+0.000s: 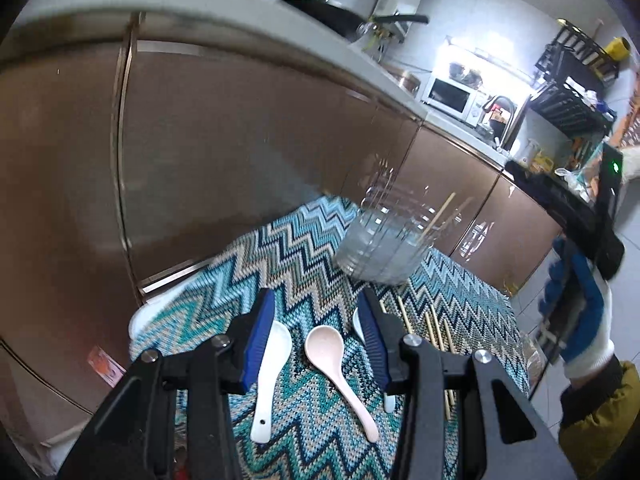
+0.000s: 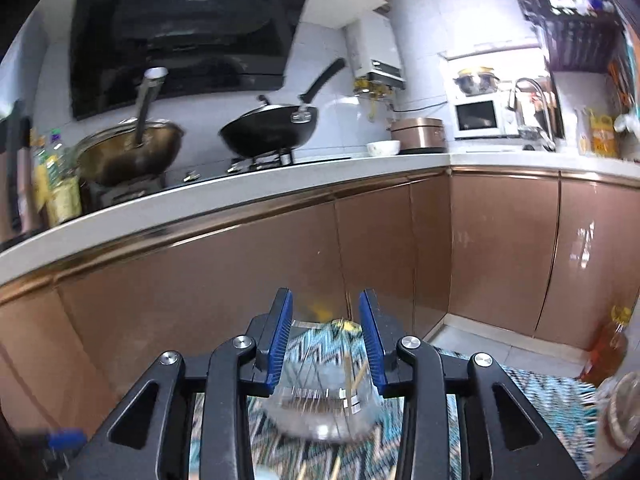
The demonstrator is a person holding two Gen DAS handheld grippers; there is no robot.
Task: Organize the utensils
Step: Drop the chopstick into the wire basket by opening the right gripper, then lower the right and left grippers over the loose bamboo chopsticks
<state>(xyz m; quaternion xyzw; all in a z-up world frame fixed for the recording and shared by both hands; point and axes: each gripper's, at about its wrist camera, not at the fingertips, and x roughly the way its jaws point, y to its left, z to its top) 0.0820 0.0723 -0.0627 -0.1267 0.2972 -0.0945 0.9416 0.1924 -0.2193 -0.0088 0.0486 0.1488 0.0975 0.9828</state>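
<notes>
Left tongs [image 1: 320, 344] apart and empty, poised low over the pink spoon [image 1: 334, 364], with a white spoon [image 1: 270, 376] just beside the left finger and another half hidden behind the right one. Right tongs [image 2: 326, 344] apart too, hovering above the clear glass jar [image 1: 384, 244] already holding chopsticks. Best to straddle the pink handle squarely, close gently, lift level toward the jar. More chopsticks [image 1: 434, 332] waiting on the zigzag cloth [image 1: 280, 248] covering the surface.

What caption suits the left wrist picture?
Open left gripper hovers above pink spoon on zigzag cloth.
</notes>
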